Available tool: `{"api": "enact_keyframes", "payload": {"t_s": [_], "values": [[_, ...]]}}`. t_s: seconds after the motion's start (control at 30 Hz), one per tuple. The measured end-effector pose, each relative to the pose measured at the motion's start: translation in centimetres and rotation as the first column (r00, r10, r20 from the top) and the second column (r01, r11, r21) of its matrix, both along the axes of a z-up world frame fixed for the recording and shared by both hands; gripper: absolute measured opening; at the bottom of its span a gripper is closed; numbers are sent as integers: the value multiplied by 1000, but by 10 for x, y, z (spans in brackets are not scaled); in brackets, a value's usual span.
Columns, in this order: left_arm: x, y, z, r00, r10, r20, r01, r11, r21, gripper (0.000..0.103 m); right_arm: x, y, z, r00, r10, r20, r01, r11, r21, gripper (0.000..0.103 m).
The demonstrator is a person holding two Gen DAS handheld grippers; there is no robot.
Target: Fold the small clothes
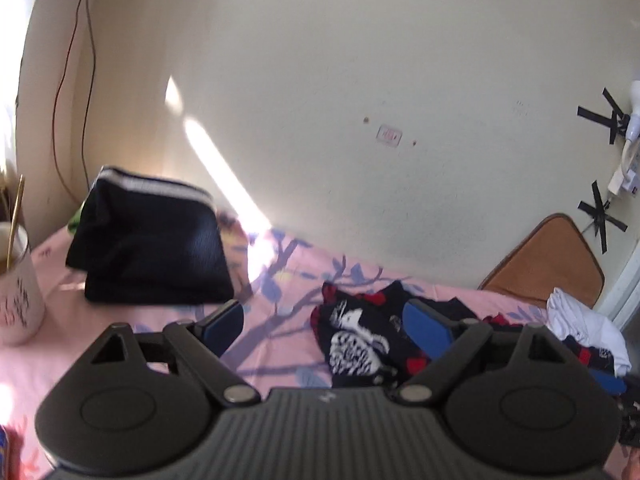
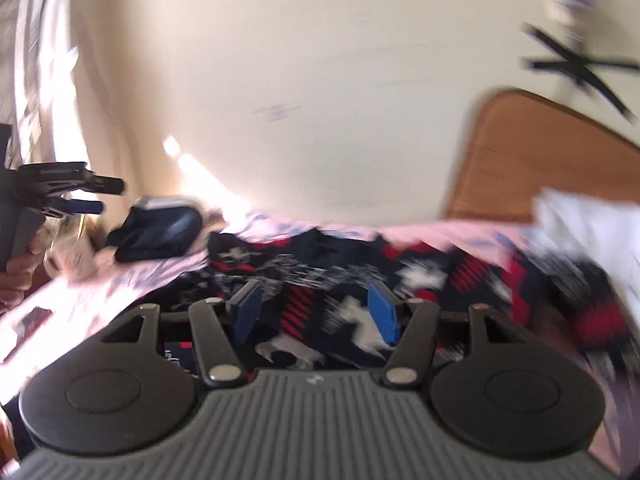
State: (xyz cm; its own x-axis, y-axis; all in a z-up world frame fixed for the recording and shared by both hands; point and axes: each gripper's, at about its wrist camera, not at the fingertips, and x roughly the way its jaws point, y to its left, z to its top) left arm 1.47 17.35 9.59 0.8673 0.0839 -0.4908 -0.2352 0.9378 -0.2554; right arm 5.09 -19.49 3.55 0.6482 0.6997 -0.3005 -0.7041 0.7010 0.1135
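Two grippers are over a bed with a pink sheet point(image 1: 120, 312) that has a blue branch print. At the far left of the left wrist view a white cup point(image 1: 18, 280) stands on the sheet with a thin gold stick in it. Next to it, to the right, lies a folded black garment point(image 1: 152, 248) with a grey and white band on its top edge, close to the cream wall point(image 1: 320, 80). The left gripper point(image 1: 324, 322) has its blue-padded fingers point(image 1: 224, 322) wide apart and they hold nothing; the left one hangs above bare sheet and the right one above the patterned cloth point(image 1: 356, 340). This cloth is black with red and white print, and it lies crumpled on the sheet, right of the middle. Further right a white cloth point(image 1: 584, 328) lies partly on the patterned one, and behind it a brown mat point(image 1: 548, 260) leans on the wall. Black tape crosses point(image 1: 600, 116) fix a white cable on the wall.

The right wrist view is blurred. At its left edge a hand holds the left gripper point(image 2: 92, 196) in the air above the cup. The right gripper point(image 2: 316, 308) is low over the patterned cloth point(image 2: 400, 264), with the fingers point(image 2: 384, 312) apart and nothing between them. I cannot tell if they touch the fabric
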Motion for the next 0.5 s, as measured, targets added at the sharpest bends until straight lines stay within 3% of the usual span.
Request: {"api": "enact_keyframes", "payload": {"t_s": [0.1, 0.2, 0.23, 0.27, 0.33, 0.4, 0.47, 0.5], "values": [[-3, -20, -30, 998, -33, -60, 40, 993, 115, 89, 20, 65, 0, 988, 147, 49, -135, 972, -192, 62], [6, -40, -52, 993, -8, -115, 37, 967, 251, 85, 40, 114, -15, 972, 230, 46, -198, 909, -366, 54], [9, -38, -58, 991, -8, -133, 41, 967, 251, 69, 48, 123, -19, 969, 243, 42, -207, 893, -400, 17], [12, -35, -65, 987, -14, -159, 52, 970, 238, 39, 57, 131, -20, 971, 235, 43, -195, 883, -426, 12], [21, -29, -80, 978, -1, -211, 45, 977, 206, 8, 85, 137, -15, 987, 132, 95, -83, 910, -407, 10], [14, -22, -84, 981, 30, -190, 3, 985, 173, 7, 132, 134, -15, 992, -72, 106, 108, 911, -399, 11], [8, -16, -84, 982, 58, -179, -29, 987, 157, 7, 175, 123, -22, 974, -225, -14, 199, 889, -411, 16], [5, -14, -84, 982, 69, -178, -43, 988, 146, 5, 183, 119, -22, 966, -254, -47, 213, 886, -412, 17]]}}
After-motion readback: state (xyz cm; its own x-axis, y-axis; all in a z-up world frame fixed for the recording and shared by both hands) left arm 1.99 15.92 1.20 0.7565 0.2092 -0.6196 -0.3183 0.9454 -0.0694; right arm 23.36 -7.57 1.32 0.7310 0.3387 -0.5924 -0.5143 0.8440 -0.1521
